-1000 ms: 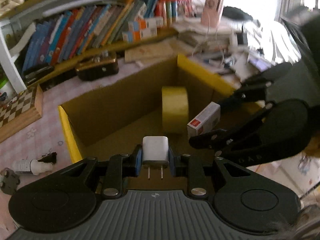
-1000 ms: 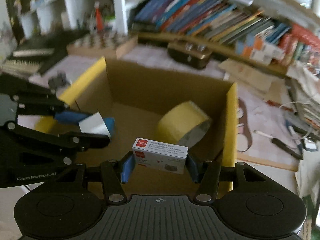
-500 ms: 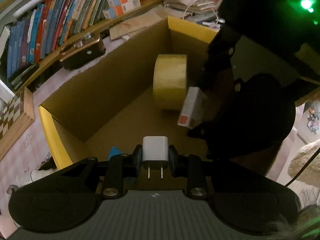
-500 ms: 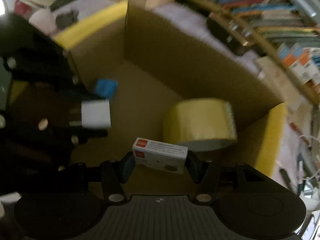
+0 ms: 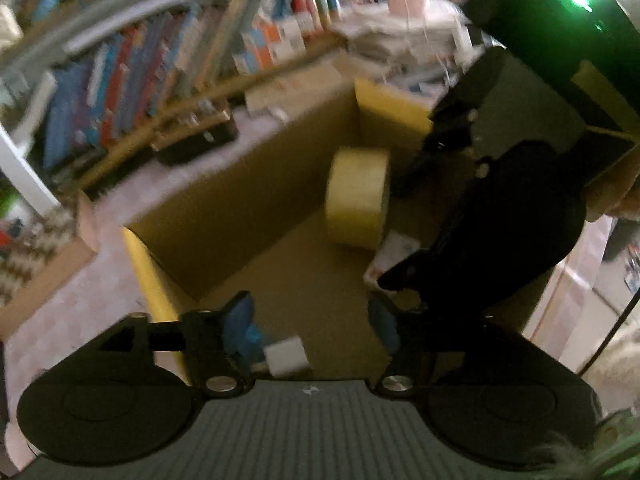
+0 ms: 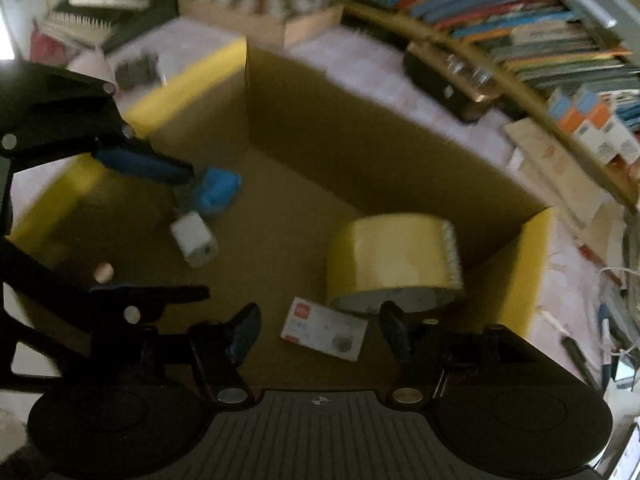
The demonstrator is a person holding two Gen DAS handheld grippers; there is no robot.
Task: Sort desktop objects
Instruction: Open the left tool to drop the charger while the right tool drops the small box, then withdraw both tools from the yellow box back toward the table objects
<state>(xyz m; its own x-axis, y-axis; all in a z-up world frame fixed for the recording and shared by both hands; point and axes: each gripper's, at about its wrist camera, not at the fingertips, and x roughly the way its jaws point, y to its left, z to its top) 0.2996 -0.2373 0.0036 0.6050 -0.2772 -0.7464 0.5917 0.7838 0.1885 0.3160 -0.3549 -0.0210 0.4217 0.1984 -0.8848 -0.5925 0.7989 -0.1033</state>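
Observation:
An open cardboard box (image 6: 360,136) with yellow-taped flaps holds a yellow tape roll (image 6: 394,258), a small white-and-red box (image 6: 324,328), a white charger plug (image 6: 194,238) and a blue object (image 6: 218,192). My right gripper (image 6: 320,332) is open above the white-and-red box, which lies loose on the box floor. My left gripper (image 5: 310,320) is open over the box; the white charger plug (image 5: 286,356) lies loose below it, beside the blue object (image 5: 250,338). The tape roll (image 5: 358,198) stands on edge. The right gripper's body (image 5: 500,220) fills the right side of the left wrist view.
A bookshelf (image 6: 520,28) full of books runs behind the box. A dark case (image 6: 444,80) and a wooden chessboard box (image 6: 260,20) lie on the pink tablecloth (image 6: 360,64). Papers and cables (image 6: 600,280) clutter the right side.
Both grippers have opened. The white charger plug dropped from the left gripper and the white-and-red box dropped from the right gripper onto the box floor.

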